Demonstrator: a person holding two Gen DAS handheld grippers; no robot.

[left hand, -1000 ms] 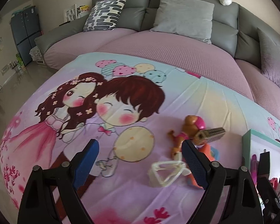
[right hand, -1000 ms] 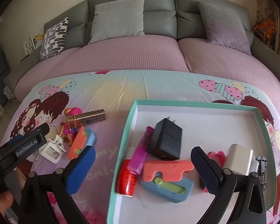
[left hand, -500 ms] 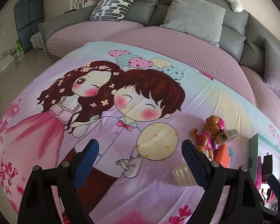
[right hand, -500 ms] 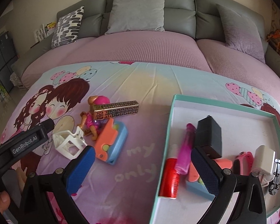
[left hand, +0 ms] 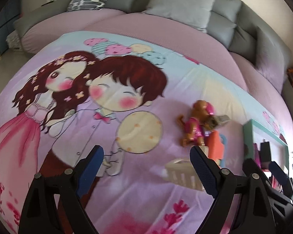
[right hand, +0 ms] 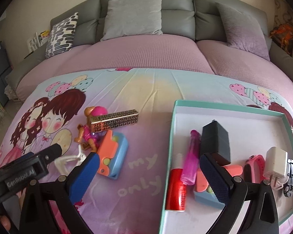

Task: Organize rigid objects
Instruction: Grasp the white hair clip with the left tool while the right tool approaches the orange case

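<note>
Left gripper is hovering with jaws spread beside the white frame; right gripper is gaping too (nothing held), overlooking the teal tray.

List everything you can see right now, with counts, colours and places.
box: 1, teal rim, white inside, on bedsheet, right
black charger: 1, in box
white charger: 1, in box
pink tube: 1, in box
red bottle: 1, in box
toy car: 1, silver, in box
doll: 1, pink, on bedsheet
gold patterned case: 1, leaning on doll
orange-blue toy: 1, on bedsheet
white plastic frame: 1, by left tool
sofa: 1, grey
left tool: open
right tool: open
</note>
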